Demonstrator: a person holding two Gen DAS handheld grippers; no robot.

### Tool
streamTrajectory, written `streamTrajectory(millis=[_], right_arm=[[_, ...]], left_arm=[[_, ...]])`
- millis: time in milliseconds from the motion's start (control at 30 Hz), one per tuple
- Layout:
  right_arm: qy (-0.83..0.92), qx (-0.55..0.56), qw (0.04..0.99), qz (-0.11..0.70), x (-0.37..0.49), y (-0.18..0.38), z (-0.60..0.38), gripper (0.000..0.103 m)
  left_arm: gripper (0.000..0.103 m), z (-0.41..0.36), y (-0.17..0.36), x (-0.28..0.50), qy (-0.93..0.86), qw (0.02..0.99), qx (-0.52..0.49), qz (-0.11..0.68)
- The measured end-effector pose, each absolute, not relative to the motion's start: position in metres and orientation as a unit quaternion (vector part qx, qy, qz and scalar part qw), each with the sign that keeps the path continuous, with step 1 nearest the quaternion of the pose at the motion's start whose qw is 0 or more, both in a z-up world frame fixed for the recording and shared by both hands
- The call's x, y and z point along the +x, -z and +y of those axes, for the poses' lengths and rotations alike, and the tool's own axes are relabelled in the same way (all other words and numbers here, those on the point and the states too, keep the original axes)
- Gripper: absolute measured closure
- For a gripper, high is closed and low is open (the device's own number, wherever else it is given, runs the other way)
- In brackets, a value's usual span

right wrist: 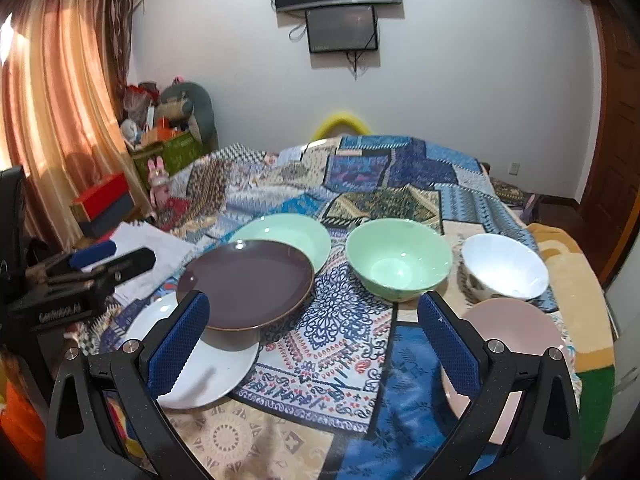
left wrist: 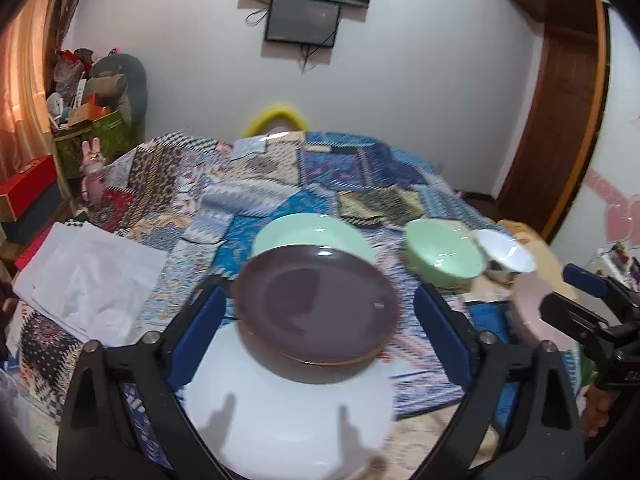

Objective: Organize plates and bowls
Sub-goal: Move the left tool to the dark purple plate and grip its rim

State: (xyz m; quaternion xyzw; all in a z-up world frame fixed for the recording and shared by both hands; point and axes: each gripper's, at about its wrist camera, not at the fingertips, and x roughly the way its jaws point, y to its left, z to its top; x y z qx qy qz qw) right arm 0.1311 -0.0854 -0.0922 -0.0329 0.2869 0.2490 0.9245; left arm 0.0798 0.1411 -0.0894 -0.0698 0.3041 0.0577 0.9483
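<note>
White plate (left wrist: 288,408) nearest your left tool (left wrist: 320,340), both tools' jaws apart and empty; brown plate (left wrist: 316,312) overlaps it on the bed, likely stacking; bowls (right wrist: 398,258) right.

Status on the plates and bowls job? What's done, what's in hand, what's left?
Done: only a partial overlap. The brown plate rests across the white plate and the green plate, not squarely stacked.

In hand: nothing. The left tongs and right tongs are both open.

Left: the green bowl, white bowl and pink plate sit separately on the patterned cloth, ungrouped.
</note>
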Motion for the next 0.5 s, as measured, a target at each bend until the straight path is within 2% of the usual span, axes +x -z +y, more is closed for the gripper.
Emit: streamTrajectory(millis=[200,300,367,433,500], right_arm=[[-0.250,-0.050,0.915,0.313,0.149,0.106,-0.064,0.004],[-0.251,-0.048,0.909,0.330,0.161,0.113,-0.055,0.008],[-0.253,-0.045,0.903,0.344,0.170,0.118,-0.050,0.014],[-0.256,-0.042,0.896,0.361,0.179,0.124,-0.046,0.019],[-0.252,-0.039,0.892,0.373,0.187,0.130,-0.043,0.022]], left_arm=[[0.022,0.174,0.112,0.108,-0.068,0.939,-0.065,0.332],[0.032,0.191,0.126,0.125,-0.066,0.932,-0.080,0.347],[0.046,0.202,0.132,0.136,-0.065,0.926,-0.081,0.363],[0.054,0.214,0.139,0.146,-0.064,0.918,-0.084,0.383],[0.054,0.224,0.148,0.157,-0.053,0.910,-0.095,0.401]])
